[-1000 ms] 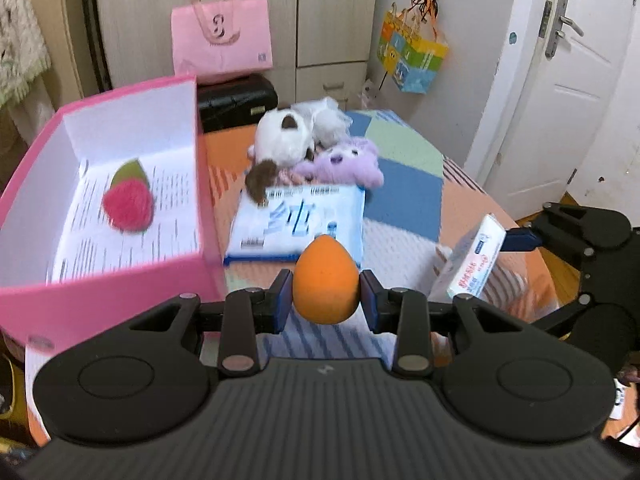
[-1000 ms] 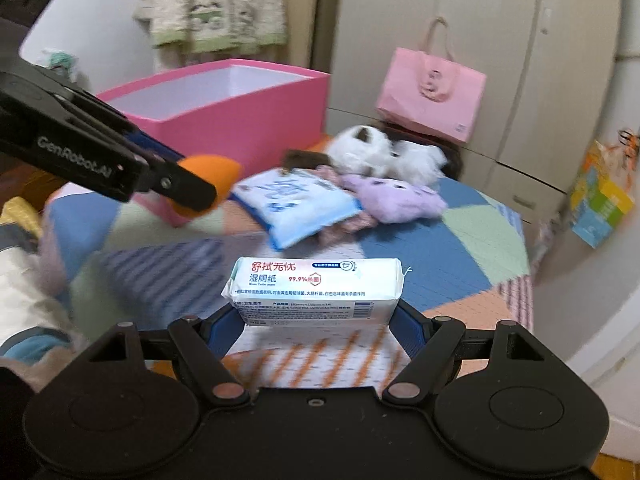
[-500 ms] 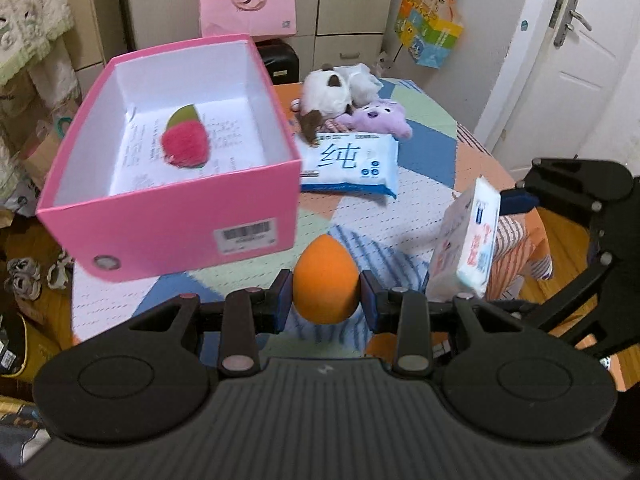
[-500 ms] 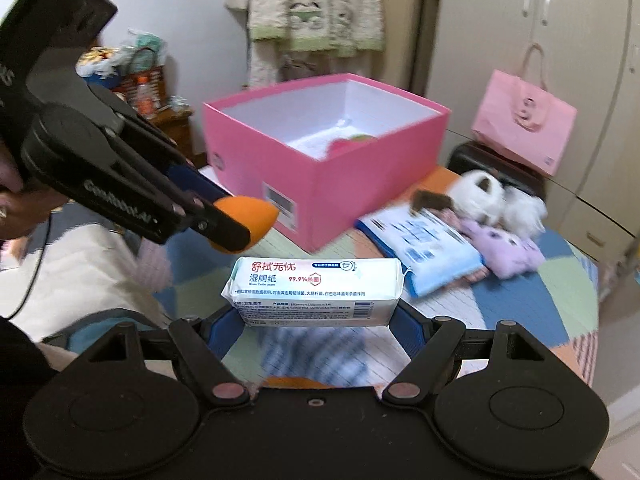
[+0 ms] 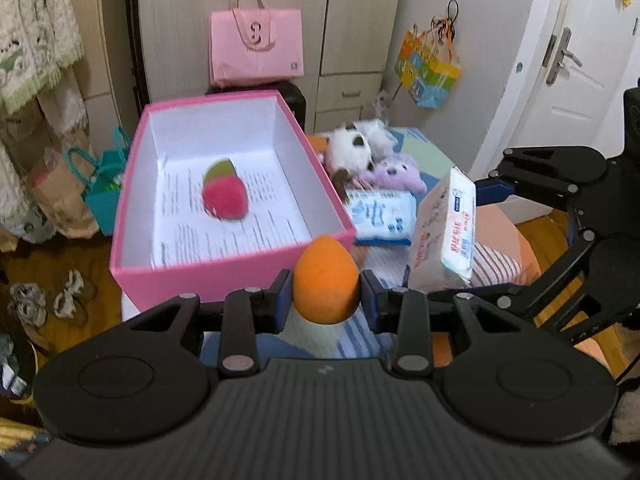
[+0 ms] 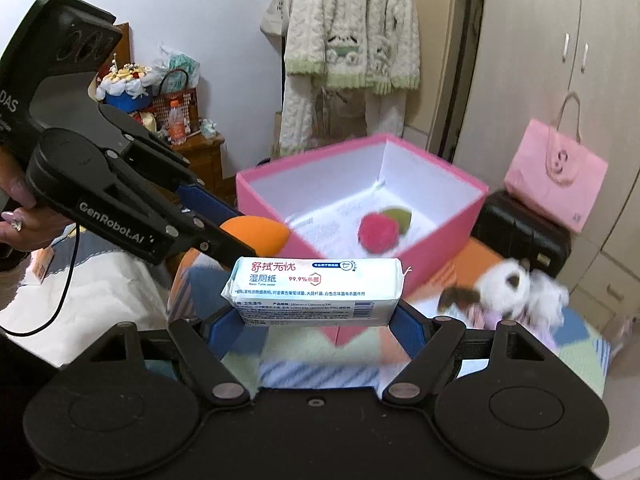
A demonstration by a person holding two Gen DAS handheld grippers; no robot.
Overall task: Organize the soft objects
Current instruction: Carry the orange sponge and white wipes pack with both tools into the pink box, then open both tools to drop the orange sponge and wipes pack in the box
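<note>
My left gripper (image 5: pixel 326 300) is shut on an orange egg-shaped sponge (image 5: pixel 325 280), held just before the near wall of the open pink box (image 5: pixel 192 280). Inside the box lies a red and green plush ball (image 5: pixel 224 194) on printed paper. My right gripper (image 6: pixel 316 316) is shut on a white pack of wet wipes (image 6: pixel 316 290), seen in the left wrist view as the wipes pack (image 5: pixel 446 228) to the right of the box. In the right wrist view the orange sponge (image 6: pixel 260 234) hovers at the pink box's (image 6: pixel 312 240) near corner.
A blue wipes pack (image 5: pixel 380 218), a purple plush (image 5: pixel 394 172) and a white-and-brown plush (image 5: pixel 356 148) lie on the patchwork table right of the box. A pink bag (image 5: pixel 256 46) stands on a black case behind. A person's hand (image 6: pixel 16 216) grips the left tool.
Both grippers have risen and drawn back with their loads. The pink box now sits more centred and its inside shows more fully in both views.
</note>
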